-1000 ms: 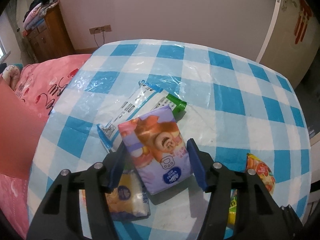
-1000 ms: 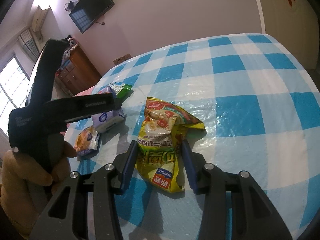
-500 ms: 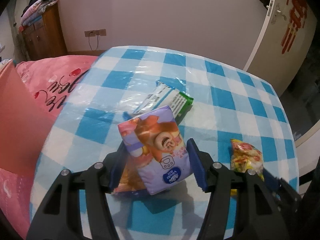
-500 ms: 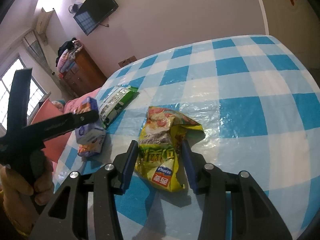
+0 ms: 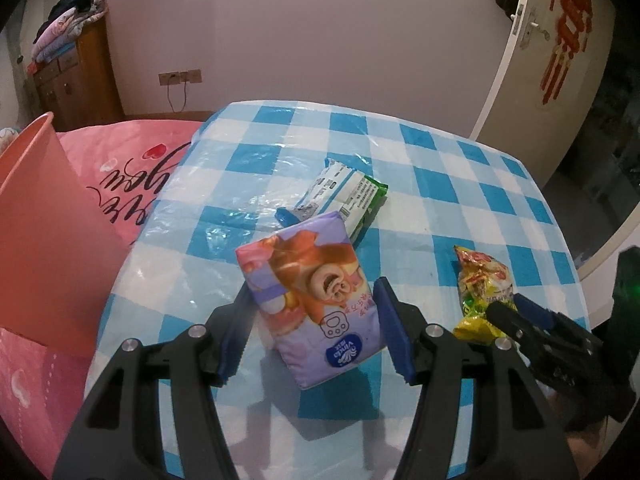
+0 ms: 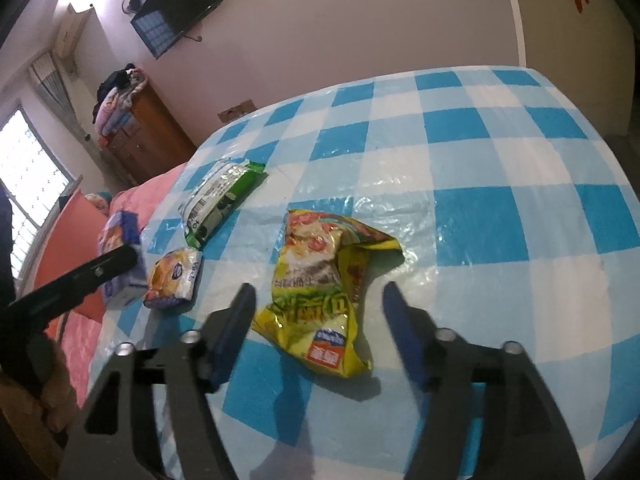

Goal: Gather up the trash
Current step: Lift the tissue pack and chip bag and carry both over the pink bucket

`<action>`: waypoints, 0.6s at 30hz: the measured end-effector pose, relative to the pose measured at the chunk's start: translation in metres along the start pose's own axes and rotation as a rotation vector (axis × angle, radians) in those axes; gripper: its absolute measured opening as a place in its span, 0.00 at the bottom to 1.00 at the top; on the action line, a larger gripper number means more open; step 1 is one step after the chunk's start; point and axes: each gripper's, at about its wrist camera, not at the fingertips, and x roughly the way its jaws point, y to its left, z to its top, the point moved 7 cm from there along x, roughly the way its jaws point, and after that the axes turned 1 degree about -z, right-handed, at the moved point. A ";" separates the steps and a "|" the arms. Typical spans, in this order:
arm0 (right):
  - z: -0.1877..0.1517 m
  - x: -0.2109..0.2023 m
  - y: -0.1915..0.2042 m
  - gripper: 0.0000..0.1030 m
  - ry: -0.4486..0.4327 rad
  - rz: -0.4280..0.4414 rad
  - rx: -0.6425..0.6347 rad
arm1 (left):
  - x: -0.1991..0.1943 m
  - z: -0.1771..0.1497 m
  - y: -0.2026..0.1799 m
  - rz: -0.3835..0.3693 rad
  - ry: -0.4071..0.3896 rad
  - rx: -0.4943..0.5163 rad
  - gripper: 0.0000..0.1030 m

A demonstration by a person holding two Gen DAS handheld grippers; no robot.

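My left gripper [image 5: 312, 296] is shut on a purple tissue pack [image 5: 316, 312] with a cartoon print and holds it tilted above the checked table [image 5: 440, 184]. From the right wrist view, the left gripper [image 6: 116, 260] and purple tissue pack [image 6: 120, 236] hang near the table's left edge. The right gripper [image 6: 316, 296] is opening its jaws. A crumpled yellow snack bag [image 6: 320, 280] lies on the cloth between them, and the pads are off it. The left wrist view shows the yellow snack bag [image 5: 480, 284] in front of the right gripper [image 5: 520, 312].
A green-and-white wrapper [image 6: 220, 196] and a small orange tissue pack [image 6: 174, 276] lie on the table [image 6: 480, 160]. A pink bin [image 5: 36, 220] stands at the left on a pink bedcover [image 5: 132, 168]. A wooden cabinet [image 5: 76, 80] and a door [image 5: 552, 60] stand behind.
The left gripper has carried the purple pack leftward toward the pink bin, uncovering the small orange pack. The right jaws have spread apart and let go of the yellow bag.
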 end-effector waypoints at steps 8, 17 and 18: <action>0.008 0.019 0.014 0.57 0.025 -0.150 -0.101 | -0.014 -0.008 0.016 -0.003 -0.017 0.008 0.58; 0.004 0.015 0.010 0.46 0.010 -0.166 -0.140 | -0.022 -0.024 0.030 -0.058 -0.007 0.008 0.58; 0.003 0.013 0.009 0.45 0.012 -0.161 -0.139 | -0.023 -0.026 0.031 -0.068 -0.006 0.012 0.58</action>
